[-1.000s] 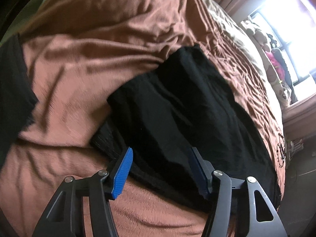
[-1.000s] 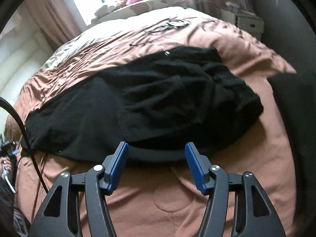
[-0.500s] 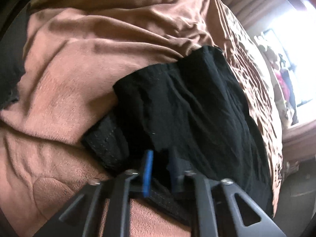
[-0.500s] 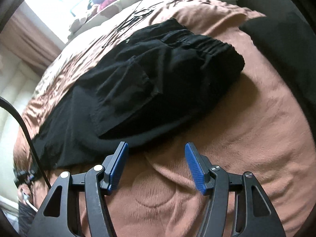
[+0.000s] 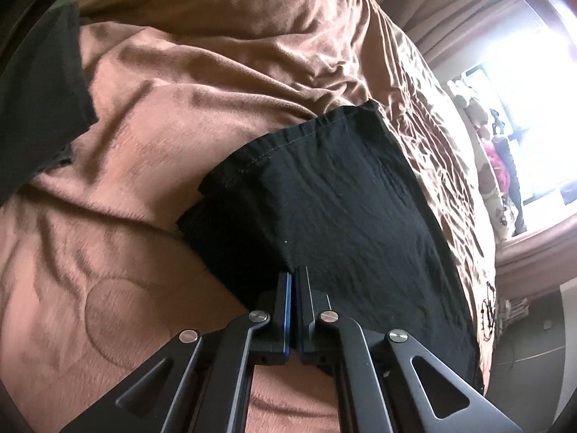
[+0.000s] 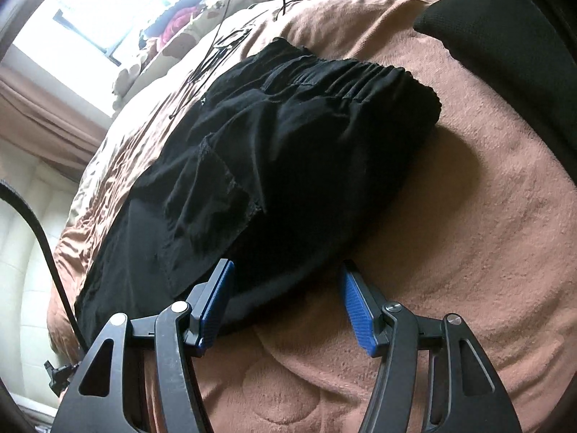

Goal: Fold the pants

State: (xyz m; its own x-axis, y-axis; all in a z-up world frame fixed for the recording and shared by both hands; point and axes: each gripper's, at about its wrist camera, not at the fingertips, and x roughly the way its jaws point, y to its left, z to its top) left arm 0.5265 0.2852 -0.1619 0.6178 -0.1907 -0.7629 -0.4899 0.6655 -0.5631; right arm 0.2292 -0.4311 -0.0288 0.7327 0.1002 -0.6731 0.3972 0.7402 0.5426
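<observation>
The black pants (image 5: 342, 198) lie folded lengthwise on a brown blanket (image 5: 144, 144). In the left wrist view my left gripper (image 5: 293, 281) is shut on the near edge of the pants, the blue pads pressed together on the cloth. In the right wrist view the pants (image 6: 288, 144) show their gathered waistband at the far right and a back pocket in the middle. My right gripper (image 6: 285, 288) is open, its jaws straddling the near folded edge of the pants just above the blanket (image 6: 468, 252).
A second black garment (image 5: 39, 101) lies on the blanket at the left; it also shows in the right wrist view (image 6: 497, 29). A black cable (image 6: 223, 32) runs across the far bed. A bright window (image 6: 126, 7) with piled clothes lies beyond.
My left gripper closed from wide open onto the pants' edge. My right gripper stayed open and moved closer to the pants' near edge.
</observation>
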